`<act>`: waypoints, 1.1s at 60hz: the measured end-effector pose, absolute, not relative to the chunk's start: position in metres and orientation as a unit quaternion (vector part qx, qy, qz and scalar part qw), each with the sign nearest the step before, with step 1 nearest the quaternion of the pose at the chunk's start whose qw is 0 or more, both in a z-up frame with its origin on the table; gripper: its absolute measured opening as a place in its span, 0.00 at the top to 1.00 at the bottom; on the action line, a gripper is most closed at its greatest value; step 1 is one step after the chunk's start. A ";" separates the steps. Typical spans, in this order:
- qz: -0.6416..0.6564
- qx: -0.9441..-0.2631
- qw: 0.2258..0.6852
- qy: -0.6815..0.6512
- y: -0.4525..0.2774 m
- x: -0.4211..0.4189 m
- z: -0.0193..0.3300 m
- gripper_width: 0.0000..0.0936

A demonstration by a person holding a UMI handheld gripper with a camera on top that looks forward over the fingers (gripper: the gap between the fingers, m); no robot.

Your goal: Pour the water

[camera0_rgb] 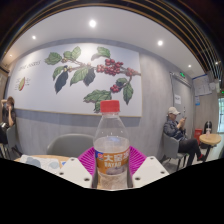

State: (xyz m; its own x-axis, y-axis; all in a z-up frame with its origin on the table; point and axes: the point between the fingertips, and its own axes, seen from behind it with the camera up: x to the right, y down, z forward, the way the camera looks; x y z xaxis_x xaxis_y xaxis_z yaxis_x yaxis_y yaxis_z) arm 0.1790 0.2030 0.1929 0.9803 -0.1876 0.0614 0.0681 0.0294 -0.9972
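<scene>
A clear plastic water bottle (111,140) with a red cap and an orange and blue label stands upright between my fingers. My gripper (111,165) is shut on the bottle, its magenta pads (89,160) pressing the label from both sides. The bottle is lifted, its cap level with the wall mural behind. The bottle's base is hidden below the fingers. No cup or other vessel shows.
A wall mural (92,73) of green leaves and red berries fills the wall ahead. A person (174,126) sits at the right by a table (212,141). Another person's arm (8,112) shows at the left. A grey chair (70,146) stands behind the bottle.
</scene>
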 end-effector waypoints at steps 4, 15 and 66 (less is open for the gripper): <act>-0.076 -0.702 0.707 0.046 0.206 0.203 0.156 0.58; -0.031 -0.720 0.692 0.048 0.209 0.183 0.138 0.58; -0.016 -0.767 0.642 0.003 -0.019 0.102 0.125 0.08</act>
